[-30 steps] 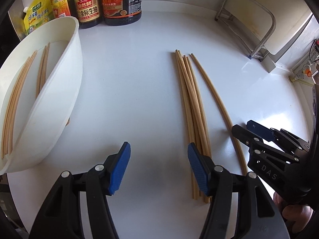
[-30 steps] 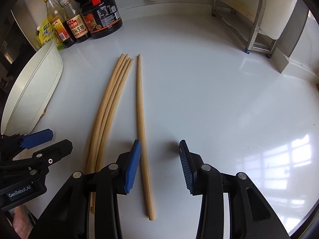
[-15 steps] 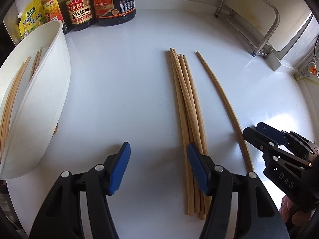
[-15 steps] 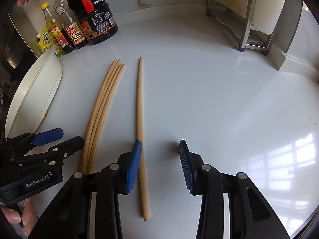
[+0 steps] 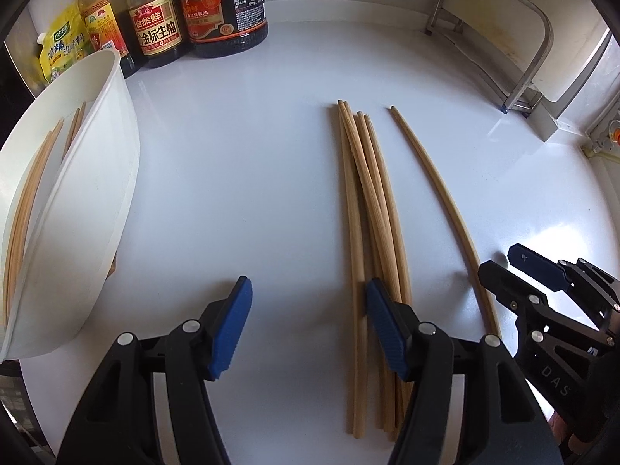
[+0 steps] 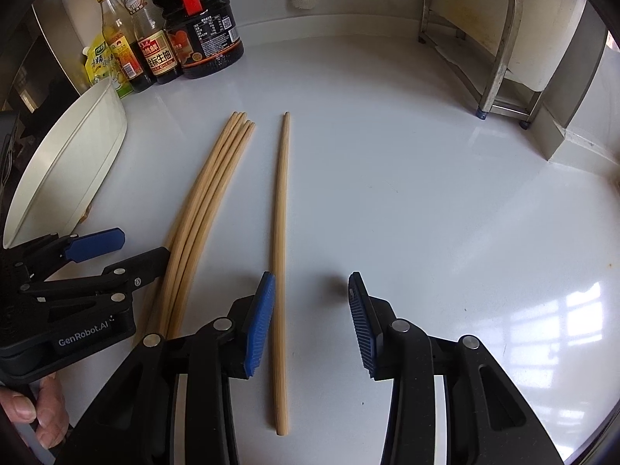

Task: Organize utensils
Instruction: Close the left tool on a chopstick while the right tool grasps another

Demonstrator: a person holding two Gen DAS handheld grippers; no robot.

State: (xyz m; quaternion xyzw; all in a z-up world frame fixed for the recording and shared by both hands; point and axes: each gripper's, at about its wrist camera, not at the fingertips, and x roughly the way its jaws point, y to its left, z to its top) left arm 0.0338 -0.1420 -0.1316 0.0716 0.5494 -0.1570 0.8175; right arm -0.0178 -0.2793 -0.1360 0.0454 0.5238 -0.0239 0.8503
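Observation:
Several wooden chopsticks lie in a bundle (image 5: 364, 213) (image 6: 205, 201) on the white counter, with a single chopstick (image 5: 438, 190) (image 6: 279, 232) apart to their right. My left gripper (image 5: 308, 321) (image 6: 145, 244) is open over bare counter. Its right finger sits above the bundle's near ends. My right gripper (image 6: 310, 321) (image 5: 498, 259) is open, and the single chopstick lies between its jaws, close to the left pad (image 6: 261, 321). A white tray (image 5: 97, 193) (image 6: 69, 162) at the left holds more chopsticks (image 5: 31, 201).
Sauce bottles (image 5: 224, 4) (image 6: 201, 27) and a yellow pouch (image 5: 62, 50) stand at the back left. A metal rack (image 5: 523, 58) (image 6: 500, 50) stands at the back right by the wall. A person's fingers (image 6: 23, 407) hold the left gripper's handle.
My left gripper has crept a little towards the bundle, its jaws staying as wide. The right gripper has barely shifted, and the single chopstick now shows just inside its left pad.

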